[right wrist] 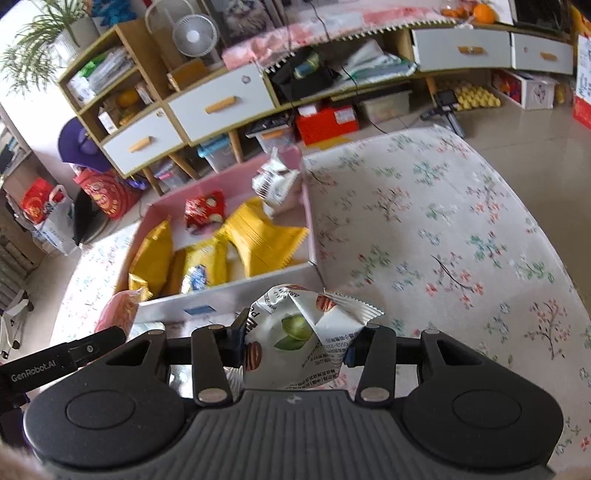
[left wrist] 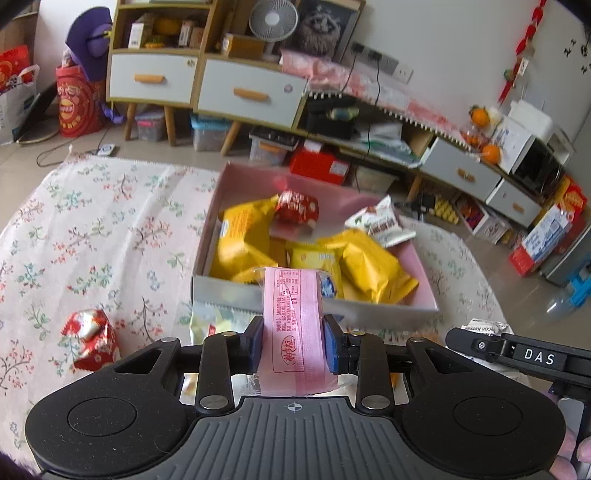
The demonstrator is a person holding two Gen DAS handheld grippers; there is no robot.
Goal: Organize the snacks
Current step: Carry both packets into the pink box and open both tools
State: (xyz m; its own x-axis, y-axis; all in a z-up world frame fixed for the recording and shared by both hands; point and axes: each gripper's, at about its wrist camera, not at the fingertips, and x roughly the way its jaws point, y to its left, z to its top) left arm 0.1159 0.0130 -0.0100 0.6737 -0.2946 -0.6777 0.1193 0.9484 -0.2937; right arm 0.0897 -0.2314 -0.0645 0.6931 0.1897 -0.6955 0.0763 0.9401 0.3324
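My left gripper point(left wrist: 293, 343) is shut on a pink snack packet point(left wrist: 295, 325) and holds it just short of the near wall of the pink box point(left wrist: 236, 295). The box holds several yellow packets point(left wrist: 369, 269), a red packet point(left wrist: 297, 207) and a white packet point(left wrist: 380, 221). My right gripper point(right wrist: 295, 343) is shut on a white nut snack packet point(right wrist: 299, 332), near the box's front right corner point(right wrist: 258, 284). The pink packet also shows in the right wrist view point(right wrist: 118, 314). A red foil packet point(left wrist: 90, 338) and a pale yellow-green packet point(left wrist: 218, 321) lie on the floral tablecloth point(left wrist: 92, 229).
The right gripper's finger point(left wrist: 517, 350) shows at the right of the left wrist view. Behind the table stand white-drawer cabinets point(left wrist: 236, 92), a fan point(left wrist: 273, 22), storage bins and boxes on the floor. The tablecloth point(right wrist: 443, 221) stretches right of the box.
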